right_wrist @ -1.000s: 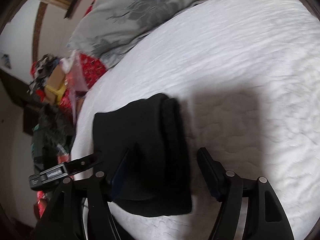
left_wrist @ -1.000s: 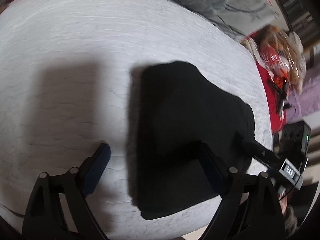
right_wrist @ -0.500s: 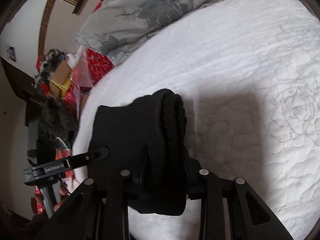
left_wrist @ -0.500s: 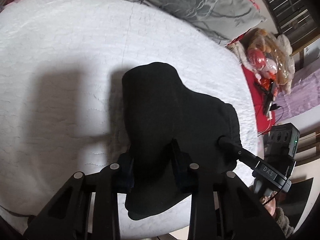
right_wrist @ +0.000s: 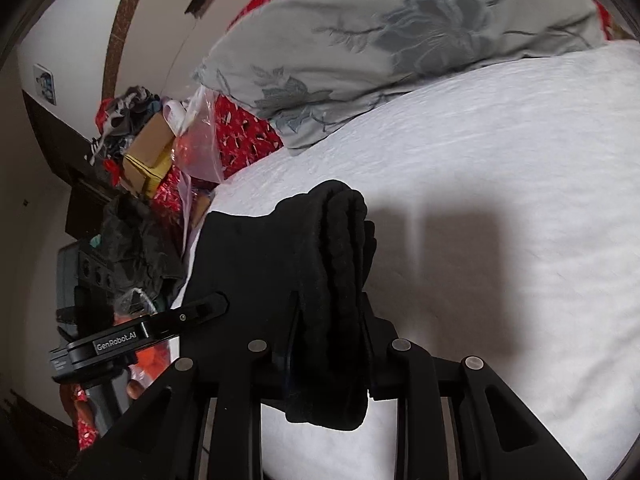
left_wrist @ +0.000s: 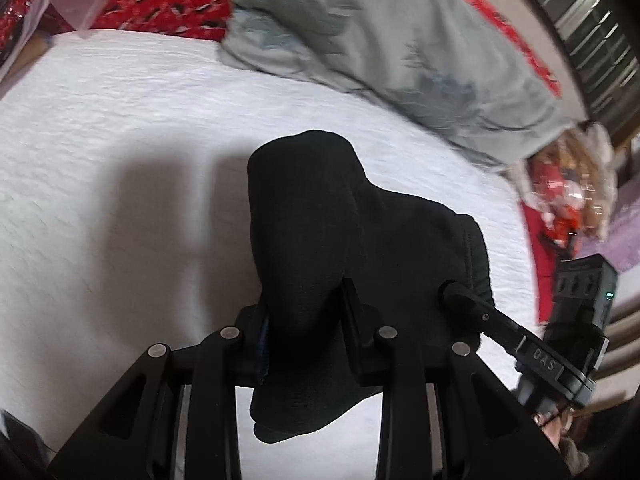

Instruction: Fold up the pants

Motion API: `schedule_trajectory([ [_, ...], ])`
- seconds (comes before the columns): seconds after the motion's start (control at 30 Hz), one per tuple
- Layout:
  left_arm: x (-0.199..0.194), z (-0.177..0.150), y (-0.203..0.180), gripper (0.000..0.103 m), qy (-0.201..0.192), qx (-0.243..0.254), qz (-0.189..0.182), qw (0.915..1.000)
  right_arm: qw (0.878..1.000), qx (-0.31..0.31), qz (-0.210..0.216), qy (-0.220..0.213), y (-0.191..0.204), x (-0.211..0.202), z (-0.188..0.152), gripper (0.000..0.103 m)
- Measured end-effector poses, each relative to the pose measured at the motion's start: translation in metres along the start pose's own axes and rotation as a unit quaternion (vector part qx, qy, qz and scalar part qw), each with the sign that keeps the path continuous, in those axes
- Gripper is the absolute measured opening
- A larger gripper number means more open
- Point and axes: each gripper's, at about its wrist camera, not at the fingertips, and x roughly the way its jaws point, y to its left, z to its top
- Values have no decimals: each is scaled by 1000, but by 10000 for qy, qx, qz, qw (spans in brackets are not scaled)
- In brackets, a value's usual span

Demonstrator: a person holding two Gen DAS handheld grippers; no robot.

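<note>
**Pants already bundled, gripped at both near corners**

The black pants (left_wrist: 320,240) are seen as a compact, many-layered bundle at the near edge of the white bed (left_wrist: 120,160). Stacked folds are shown along its right side in the right wrist view, so most of the folding is judged to be done. What appears to be left is either one last fold or a carry to wherever the bundle is to be set down; which of the two cannot be told.

The bundle is clamped at its near left part by the left gripper (left_wrist: 304,320), whose fingers are closed on the cloth. Its near right part is pinched in the same way by the right gripper (right_wrist: 328,332). Both pairs of fingers have just been closing, with the cloth between them.

The pads are buried in black fabric, so the depth of each bite is hidden. Waistband and legs cannot be told apart in the dark cloth. Whether the bundle's far end rests on the bed or is lifted clear is hard to make out. A grey flowered pillow (left_wrist: 400,40) lies beyond; the clutter at the bedside is blurred.
</note>
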Motion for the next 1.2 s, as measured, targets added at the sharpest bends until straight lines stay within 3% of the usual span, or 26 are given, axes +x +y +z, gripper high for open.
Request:
schedule_trajectory([
  [0.07,21,2,8,30,179,-5,272,9995,9997,-80,-206,68,4,23,2,25],
  [0.13,34,-3,16,38,286,-23,415,9987,9984,-120,-536,153,1,44,-3,27],
  [0.2,35,-8,19,58,98,-7,486,9988,9983,-53,-564,162,-7,50,-5,31],
  [0.27,34,-12,21,72,-11,23,656,9978,9990,135,-401,149,-20,45,-7,40],
  [0.47,15,-29,24,71,-156,-281,798,9963,9988,359,-332,86,-32,11,-10,44],
  [0.6,1,-44,13,71,-324,-241,1148,9926,9984,7,-562,81,-12,-13,-17,45],
  [0.63,-3,-50,9,71,-364,-219,1211,9917,9974,-178,-677,138,-3,-19,-23,49],
  [0.73,-13,-65,0,71,-533,-191,1397,9886,9926,-479,-1113,65,16,-37,-41,80],
  [0.8,-17,-75,-6,71,-675,-148,1560,9853,9875,-593,-1451,-144,27,-51,-54,90],
  [0.87,-20,-84,-9,71,-803,-129,1698,9821,9833,-662,-1652,-382,34,-64,-64,97],
  [1.0,-24,-97,-12,71,-730,-49,1716,9824,9787,-754,-1796,-644,44,-85,-82,101],
  [1.1,-24,-103,-13,71,-537,-27,1669,9845,9652,-964,-2324,-707,51,-90,-91,101],
  [1.17,-28,-106,-16,71,-619,47,1843,9809,9457,-1137,-2977,-646,56,-90,-95,101],
  [1.2,-31,-109,-18,71,-688,85,1907,9792,9413,-1182,-3095,-646,57,-90,-95,101],
])
